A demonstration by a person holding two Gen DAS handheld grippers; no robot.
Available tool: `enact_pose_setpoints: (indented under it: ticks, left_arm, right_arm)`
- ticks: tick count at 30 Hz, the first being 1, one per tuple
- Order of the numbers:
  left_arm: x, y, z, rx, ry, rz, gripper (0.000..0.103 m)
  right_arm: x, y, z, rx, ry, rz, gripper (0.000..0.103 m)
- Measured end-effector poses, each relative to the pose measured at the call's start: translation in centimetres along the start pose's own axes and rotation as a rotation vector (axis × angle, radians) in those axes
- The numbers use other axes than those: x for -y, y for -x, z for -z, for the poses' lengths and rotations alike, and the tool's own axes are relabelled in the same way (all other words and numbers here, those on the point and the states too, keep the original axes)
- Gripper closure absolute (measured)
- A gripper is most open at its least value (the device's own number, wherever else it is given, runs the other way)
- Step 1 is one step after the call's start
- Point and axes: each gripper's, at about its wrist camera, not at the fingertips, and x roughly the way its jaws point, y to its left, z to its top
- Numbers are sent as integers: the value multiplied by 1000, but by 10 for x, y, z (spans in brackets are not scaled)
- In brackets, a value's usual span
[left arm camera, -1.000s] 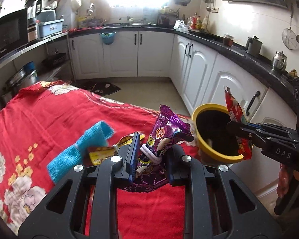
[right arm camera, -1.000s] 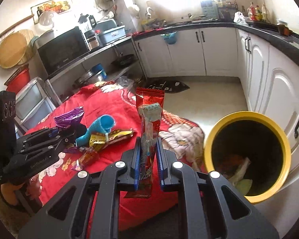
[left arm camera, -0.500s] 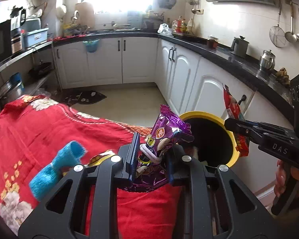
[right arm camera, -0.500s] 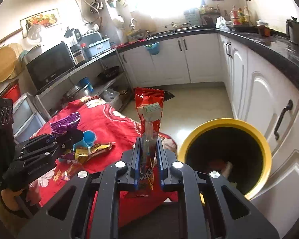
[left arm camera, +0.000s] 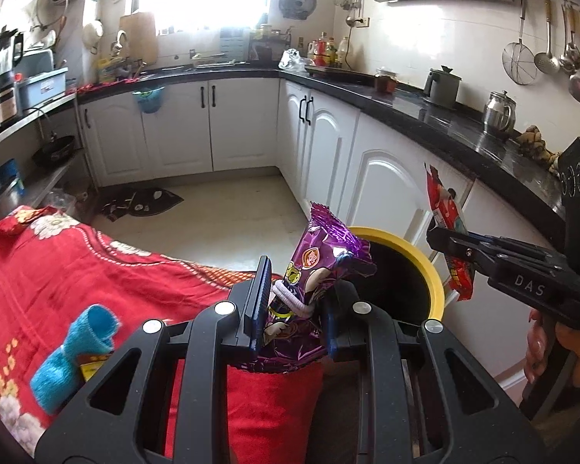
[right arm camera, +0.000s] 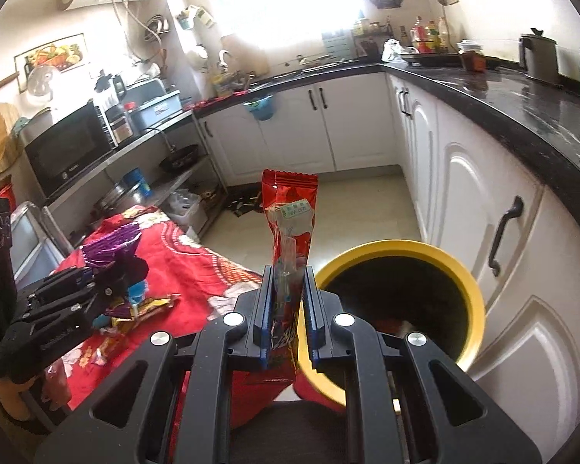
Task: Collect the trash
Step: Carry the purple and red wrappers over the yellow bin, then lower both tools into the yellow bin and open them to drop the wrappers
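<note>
My left gripper point(left arm camera: 295, 305) is shut on a purple snack wrapper point(left arm camera: 321, 259), held upright just left of the yellow bin point(left arm camera: 435, 282). My right gripper point(right arm camera: 286, 309) is shut on a red snack wrapper point(right arm camera: 290, 224), held upright beside the bin's point(right arm camera: 479, 309) left rim. The bin stands on the floor by the table's corner, with some trash inside. In the left wrist view the right gripper point(left arm camera: 439, 236) holds the red wrapper point(left arm camera: 444, 208) over the bin's right rim. In the right wrist view the left gripper point(right arm camera: 123, 266) is at the left over the table.
A table with a red flowered cloth point(left arm camera: 58, 270) carries a blue rolled cloth point(left arm camera: 73, 355) and a yellow wrapper point(right arm camera: 150, 305). White cabinets point(right arm camera: 502, 263) under a black counter stand right behind the bin. A shelf with a microwave point(right arm camera: 69, 150) is at the left.
Both grippers have moved towards the bin with their wrappers still held. The table has slid left in both views and the bin sits closer.
</note>
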Motion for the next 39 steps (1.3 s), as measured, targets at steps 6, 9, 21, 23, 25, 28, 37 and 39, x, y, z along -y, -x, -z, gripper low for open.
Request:
enact_pose_setpoints:
  ticks: [6,9,21,23,25,28,37,39]
  left_arm:
    - [12,-17,-5,-15,-5,26,86]
    - [18,-26,-7,-22,-10,39,86]
    - [38,-81,-17,-88,4,111,86]
    - [40,-92,-18,-105,11,123,86]
    - [41,-102,-18,-123,22,135,86]
    - [42,-119,-19,-153,33,141,86]
    - [40,-148,-18,-203,69,146,65]
    - [36,-150,-17,-206,88,139,54]
  right_arm:
    - [22,-3,2,1,-14,62,89]
    - [34,-7,6,-5,-31,90,89]
    - [65,-40,22,-75,-69,160,89]
    - [71,-48,25,-96,-77,165,88]
    - [75,-55,27,-112,-79,171,88]
    - [81,-65,30,-138,-85,179,87]
    - [95,-78,32,-162,-105,214,65]
    - [97,-78,32,-161,-108,223,61]
